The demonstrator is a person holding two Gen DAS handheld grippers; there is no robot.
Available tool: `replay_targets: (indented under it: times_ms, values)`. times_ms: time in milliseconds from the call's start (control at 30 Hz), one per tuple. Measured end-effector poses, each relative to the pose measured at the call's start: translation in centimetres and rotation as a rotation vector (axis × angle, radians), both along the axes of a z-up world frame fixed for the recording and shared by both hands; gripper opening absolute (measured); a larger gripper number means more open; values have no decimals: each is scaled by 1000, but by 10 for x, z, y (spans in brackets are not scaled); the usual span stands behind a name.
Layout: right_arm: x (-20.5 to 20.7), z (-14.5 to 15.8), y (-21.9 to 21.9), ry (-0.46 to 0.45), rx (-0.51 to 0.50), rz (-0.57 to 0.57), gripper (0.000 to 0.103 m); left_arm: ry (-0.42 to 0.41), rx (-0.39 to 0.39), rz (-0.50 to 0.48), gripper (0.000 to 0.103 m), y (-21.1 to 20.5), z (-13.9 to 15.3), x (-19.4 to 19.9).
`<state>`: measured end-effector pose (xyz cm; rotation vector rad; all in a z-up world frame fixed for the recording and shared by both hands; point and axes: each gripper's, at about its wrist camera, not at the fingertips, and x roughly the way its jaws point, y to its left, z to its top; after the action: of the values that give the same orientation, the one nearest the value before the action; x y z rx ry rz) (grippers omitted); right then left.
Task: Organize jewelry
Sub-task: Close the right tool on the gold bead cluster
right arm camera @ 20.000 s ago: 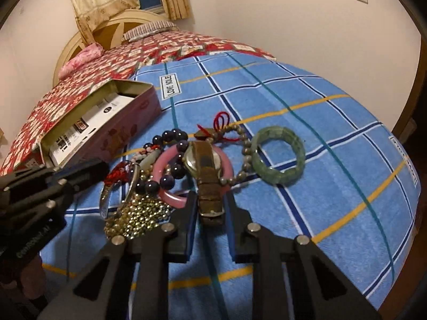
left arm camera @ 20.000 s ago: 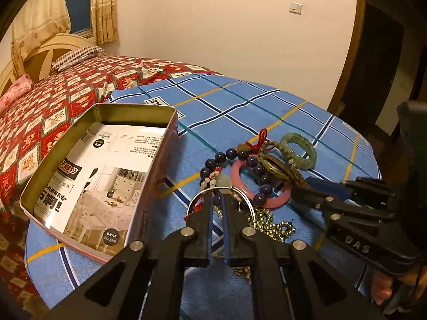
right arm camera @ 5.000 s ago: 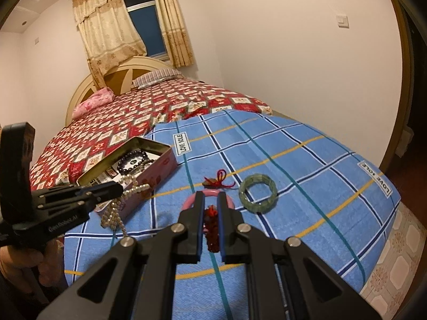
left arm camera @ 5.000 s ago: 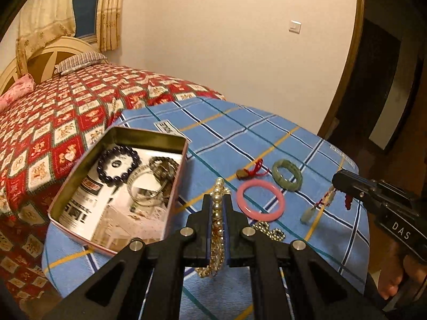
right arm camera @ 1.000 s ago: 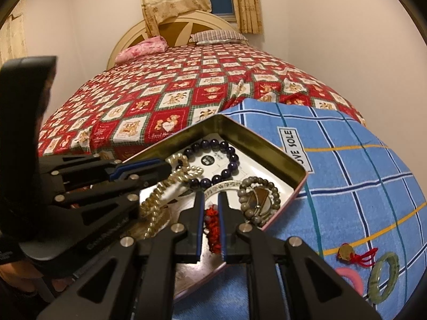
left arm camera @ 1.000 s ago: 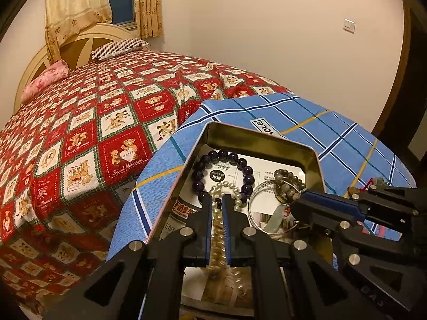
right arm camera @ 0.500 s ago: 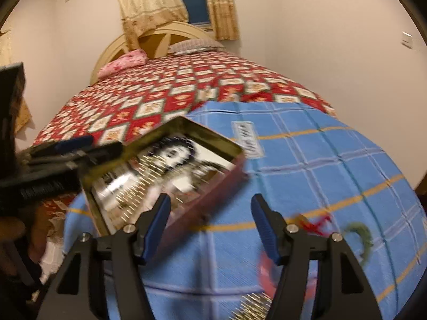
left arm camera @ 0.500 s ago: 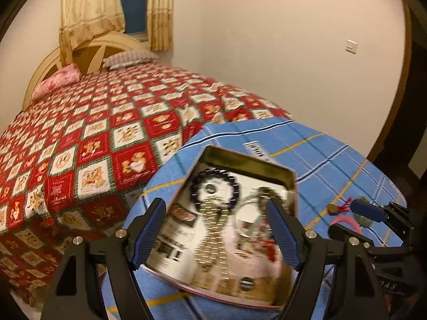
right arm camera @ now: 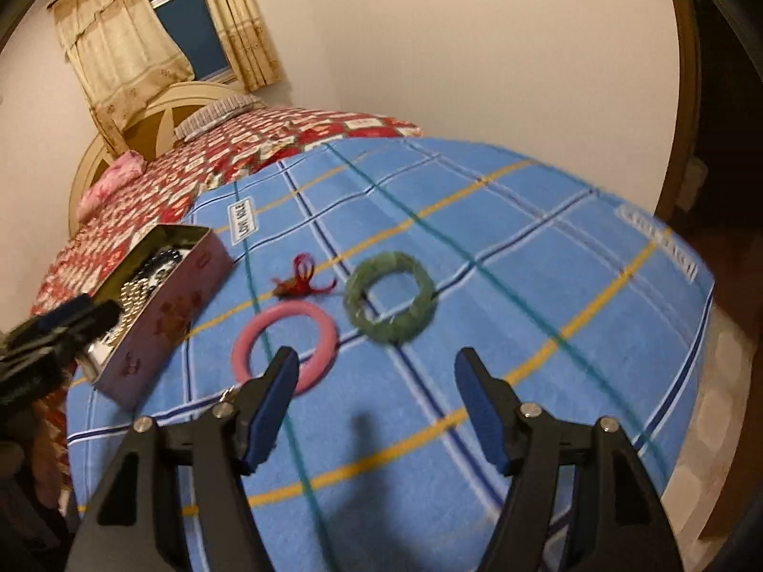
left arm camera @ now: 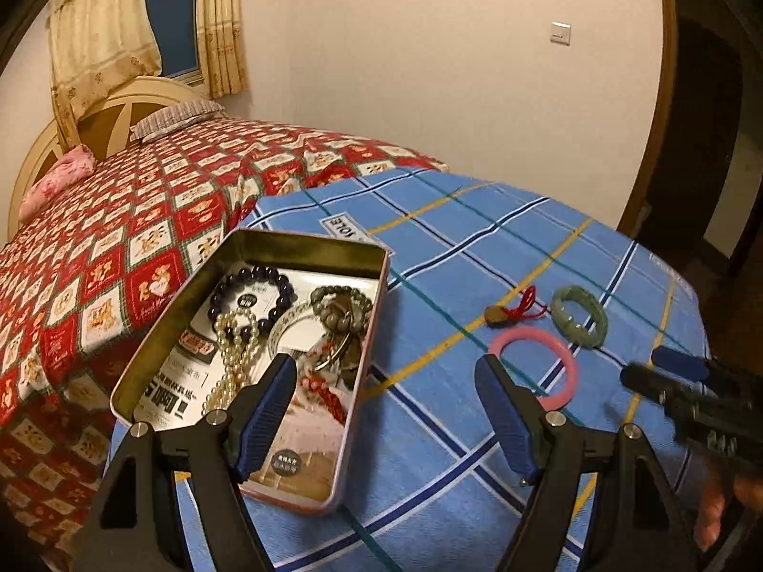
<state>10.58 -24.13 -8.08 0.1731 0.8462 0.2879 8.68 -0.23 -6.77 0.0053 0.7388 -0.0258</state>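
Bangles, one pink [right arm camera: 284, 346], one green [right arm camera: 390, 304]

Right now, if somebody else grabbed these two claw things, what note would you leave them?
Left claw: open, empty, above the tin's near end.
Right claw: open, empty, over the cloth near the pink bangle.
In the tin: dark bead bracelet, pearl strand, other pieces.
Left on the blue cloth: pink bangle, green bangle, red-tasselled charm.
Next: probably the pink bangle, it lies nearest.
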Motion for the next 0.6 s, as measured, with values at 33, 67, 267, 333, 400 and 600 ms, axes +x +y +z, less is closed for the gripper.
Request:
replay_targets:
  times_ms: [33, 67, 267, 333, 400, 600]
  values:
    - [-4, -1, 6, 6, 0, 25, 71, 7, -3, 12, 77, 2, -2, -1]
    - [-6, -2, 12, 8, -5, 45, 71, 10, -9, 20, 77, 3, -3, -2]
    - [-17, -7, 62, 5, -54, 189, 71, 18, -26, 53, 77, 11, -12, -15]
    - [-19, -9, 75, 5, -87, 213, 71, 19, -28, 52, 77, 10, -13, -17]
    - [-18, -15, 80, 17, -101, 223, 71, 21, -27, 51, 77, 9, -15, -16]
    - [-12, -27, 88, 69, -153, 229, 45, 29, -32, 44, 77, 6, -16, -13]
